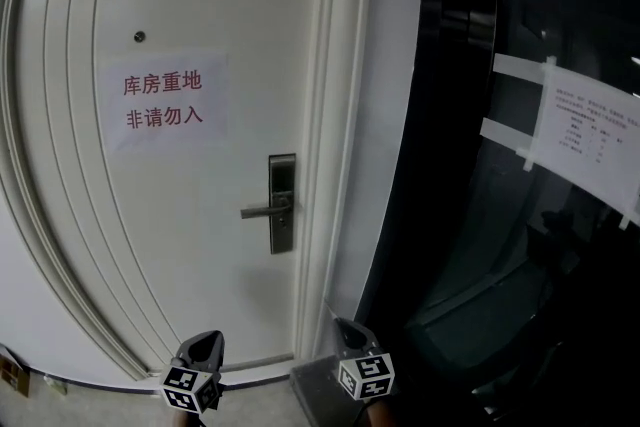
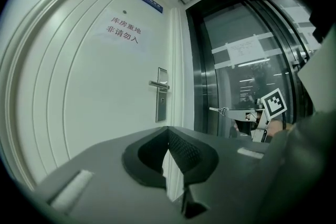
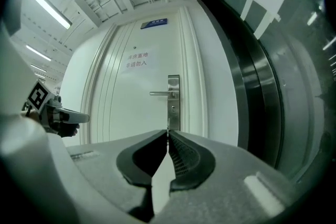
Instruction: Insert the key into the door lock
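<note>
The white door (image 1: pixel 200 245) carries a steel lock plate (image 1: pixel 282 203) with a lever handle (image 1: pixel 262 211); in the right gripper view the plate (image 3: pixel 173 101) stands straight ahead, its keyhole (image 3: pixel 172 109) just below the handle. My right gripper (image 3: pixel 167 131) is shut on a small silver key (image 2: pixel 218 110), which sticks out of its tips towards the door. It is still well short of the lock. My left gripper (image 2: pixel 168 129) is shut with nothing in it, level beside the right one (image 1: pixel 346 327). Both show at the bottom of the head view, the left gripper (image 1: pixel 206 341) facing the door panel.
A paper sign with red characters (image 1: pixel 163 101) hangs on the door above the handle. To the right of the door frame (image 1: pixel 335 165) is a dark glass wall (image 1: pixel 470 215) with a taped white notice (image 1: pixel 585 135). A person's sleeve (image 2: pixel 315 128) fills the right edge of the left gripper view.
</note>
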